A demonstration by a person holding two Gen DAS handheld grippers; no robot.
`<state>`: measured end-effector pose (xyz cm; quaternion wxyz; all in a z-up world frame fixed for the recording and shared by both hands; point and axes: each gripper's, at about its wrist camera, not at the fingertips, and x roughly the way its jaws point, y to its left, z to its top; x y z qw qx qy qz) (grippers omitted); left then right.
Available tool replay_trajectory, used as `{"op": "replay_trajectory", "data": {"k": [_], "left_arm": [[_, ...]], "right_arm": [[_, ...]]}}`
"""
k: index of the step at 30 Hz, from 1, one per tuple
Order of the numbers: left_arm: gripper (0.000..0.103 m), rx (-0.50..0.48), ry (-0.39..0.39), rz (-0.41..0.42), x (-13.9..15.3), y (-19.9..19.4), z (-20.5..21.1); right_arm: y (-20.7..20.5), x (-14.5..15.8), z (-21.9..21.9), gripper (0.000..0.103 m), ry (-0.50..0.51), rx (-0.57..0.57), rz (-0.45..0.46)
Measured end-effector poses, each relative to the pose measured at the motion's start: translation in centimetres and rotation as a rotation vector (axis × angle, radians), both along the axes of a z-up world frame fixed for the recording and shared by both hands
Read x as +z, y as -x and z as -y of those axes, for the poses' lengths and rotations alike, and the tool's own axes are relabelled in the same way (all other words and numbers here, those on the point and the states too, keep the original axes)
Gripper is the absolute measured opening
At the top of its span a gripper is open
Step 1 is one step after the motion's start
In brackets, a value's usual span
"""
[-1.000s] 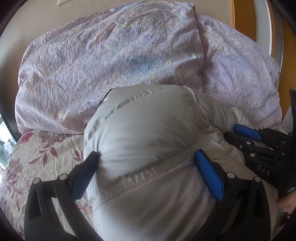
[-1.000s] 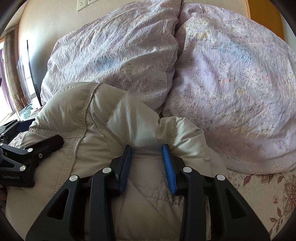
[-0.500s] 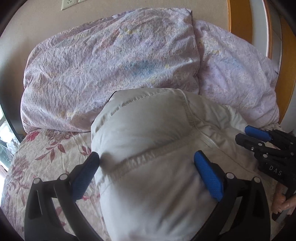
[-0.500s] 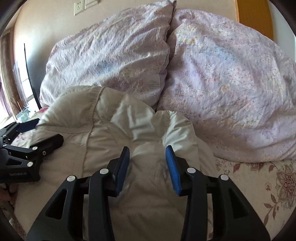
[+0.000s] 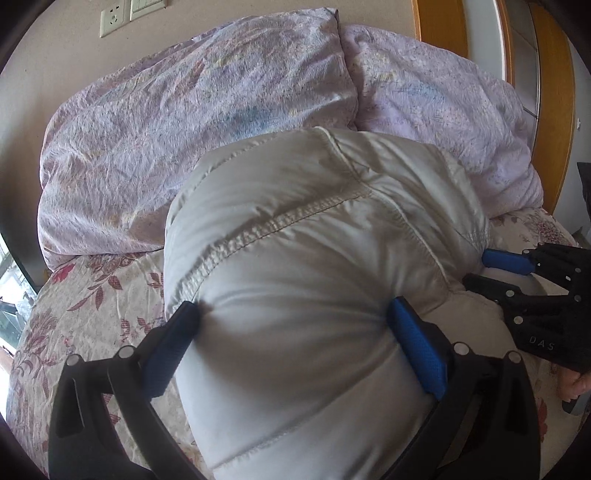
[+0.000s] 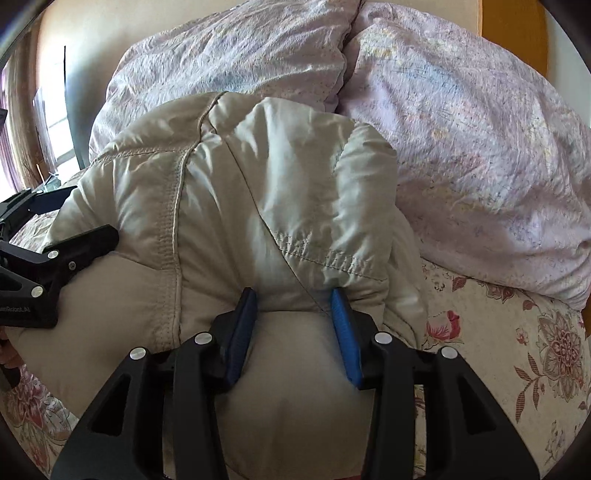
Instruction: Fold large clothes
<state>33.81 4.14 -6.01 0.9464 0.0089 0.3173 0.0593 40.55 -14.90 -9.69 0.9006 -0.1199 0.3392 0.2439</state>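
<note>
The left tool [image 5: 291, 325] has its blue pads spread wide, and both press into the sides of a thick roll of the jacket [image 5: 314, 240], denting the padding where they bite. The right tool [image 6: 293, 314] grips a narrower bunch of the same jacket; its pads pinch a gathered fold just below a stitched seam, and the cloth puckers between them. Seen from the left tool, the right one [image 5: 506, 266] lies at the jacket's right edge, with a bit of a hand [image 5: 574, 384] behind it. Seen from the right tool, the left one [image 6: 59, 236] sits at the jacket's left side.

The jacket is pale beige, puffy and quilted, bundled into a rounded heap on the bed [image 6: 517, 350], which has a cream sheet with red and brown flowers. Just behind the jacket, and touching its far edge, two lilac pillows [image 5: 184, 122] lean side by side against the wall. Above the pillows, on the wall, are a socket and a switch [image 5: 131, 14]. Right of the pillows stands an orange wooden frame [image 5: 439, 22].
</note>
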Motion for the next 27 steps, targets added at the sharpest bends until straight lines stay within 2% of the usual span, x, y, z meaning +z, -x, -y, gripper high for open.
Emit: {"op": "replay_trajectory", "data": {"k": [3, 5, 7, 9, 12, 17, 21, 24, 26, 27], "left_arm": [[0.101, 0.012, -0.024, 0.014, -0.1, 0.2, 0.3], [0.101, 0.013, -0.009, -0.007, 0.9, 0.4, 0.0], [0.101, 0.018, 0.008, 0.016, 2.2, 0.6, -0.5], [0.101, 0.043, -0.008, 0.054, 3.6, 0.2, -1.2], [0.101, 0.092, -0.013, 0.045, 4.3, -1.9, -2.2], [0.101, 0.137, 0.034, 0.025, 2.7, -4.1, -3.1], [0.101, 0.125, 0.050, 0.057, 1.7, -4.2, -2.9], [0.101, 0.123, 0.041, 0.061, 1.2, -4.6, -2.6], [0.101, 0.122, 0.042, 0.059, 0.9, -4.8, -2.6], [0.101, 0.121, 0.043, 0.058, 0.8, -4.9, -2.6]], "right_arm": [[0.4, 0.2, -0.3, 0.043, 0.019, -0.007, 0.022], [0.4, 1.6, -0.5, 0.043, 0.035, -0.006, 0.018], [0.3, 3.4, -0.1, 0.043, -0.023, -0.007, 0.050], [-0.4, 5.3, 0.2, 0.046, -0.095, -0.041, 0.103], [-2.7, 6.3, -0.5, 0.047, -0.137, -0.071, 0.112], [-6.8, 4.2, -1.9, 0.049, -0.112, -0.120, 0.083], [-7.1, 2.4, -1.4, 0.055, -0.146, -0.138, 0.105], [-8.1, 1.6, -0.7, 0.063, -0.189, -0.157, 0.079], [-9.0, 0.9, -0.3, 0.074, -0.206, -0.168, 0.025], [-9.5, 0.7, 0.1, 0.075, -0.228, -0.165, -0.007]]}}
